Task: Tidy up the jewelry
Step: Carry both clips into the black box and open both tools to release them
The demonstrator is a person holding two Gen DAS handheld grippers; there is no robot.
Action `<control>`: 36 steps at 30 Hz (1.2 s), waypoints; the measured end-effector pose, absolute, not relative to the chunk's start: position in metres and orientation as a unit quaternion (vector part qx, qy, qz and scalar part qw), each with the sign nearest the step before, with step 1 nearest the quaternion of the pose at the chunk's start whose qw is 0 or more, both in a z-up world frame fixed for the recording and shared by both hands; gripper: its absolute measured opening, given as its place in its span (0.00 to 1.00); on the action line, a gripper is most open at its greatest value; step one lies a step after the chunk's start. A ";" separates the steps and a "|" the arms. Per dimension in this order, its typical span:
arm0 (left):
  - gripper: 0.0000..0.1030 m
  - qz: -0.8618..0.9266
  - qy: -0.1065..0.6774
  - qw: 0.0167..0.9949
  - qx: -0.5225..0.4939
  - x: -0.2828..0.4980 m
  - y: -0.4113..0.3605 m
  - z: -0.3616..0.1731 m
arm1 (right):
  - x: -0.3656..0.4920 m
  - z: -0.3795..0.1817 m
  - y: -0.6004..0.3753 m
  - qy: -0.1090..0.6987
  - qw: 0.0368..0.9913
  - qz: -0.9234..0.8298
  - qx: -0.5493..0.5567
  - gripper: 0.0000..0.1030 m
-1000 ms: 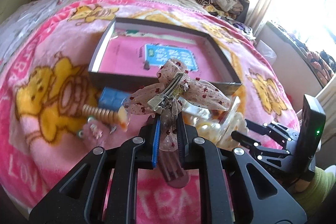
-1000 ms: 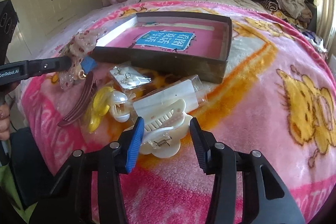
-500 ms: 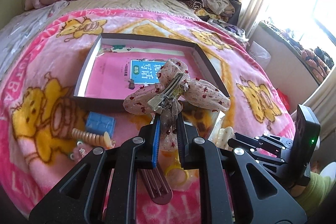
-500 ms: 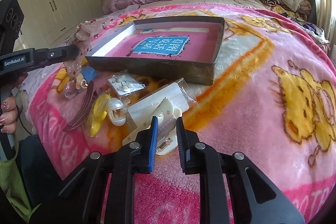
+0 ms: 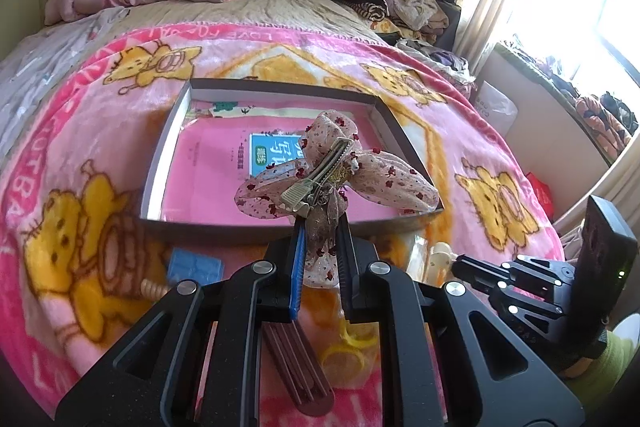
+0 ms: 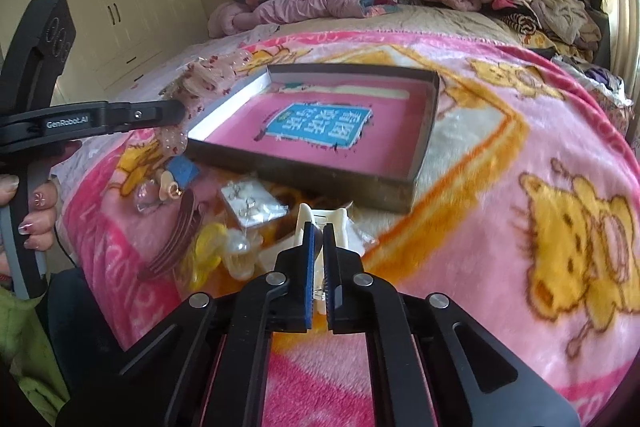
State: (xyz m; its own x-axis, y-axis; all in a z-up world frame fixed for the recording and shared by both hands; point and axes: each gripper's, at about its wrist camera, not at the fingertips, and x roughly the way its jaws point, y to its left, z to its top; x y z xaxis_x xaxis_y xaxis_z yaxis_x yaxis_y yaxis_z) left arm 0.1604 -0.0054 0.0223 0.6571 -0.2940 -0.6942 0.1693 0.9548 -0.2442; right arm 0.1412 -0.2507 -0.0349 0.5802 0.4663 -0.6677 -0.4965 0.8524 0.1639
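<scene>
Left wrist view: our left hand-held gripper is clamped on the bow hair clip, which hangs over the near edge of the box on the bed; held only by its gauze tail, it may slip out.

Right wrist view: our right hand-held gripper is pinched shut on the cream claw clip near the bed's near edge; the spring could pop it free. The other tool reads "GenRobot.AI".

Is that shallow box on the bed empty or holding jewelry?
Empty of jewelry: the box shows only its pink printed lining; the hair clips lie outside on the blanket.
</scene>
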 end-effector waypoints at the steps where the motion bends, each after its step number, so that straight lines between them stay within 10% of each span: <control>1: 0.08 -0.128 0.394 0.907 -0.080 0.163 -0.005 0.023 | 0.143 -0.033 -0.251 0.368 0.889 0.271 -0.021 0.03; 36: 0.11 -0.056 0.431 0.898 -0.069 0.262 0.041 -0.022 | 0.290 -0.020 -0.233 0.361 0.904 0.229 -0.018 0.03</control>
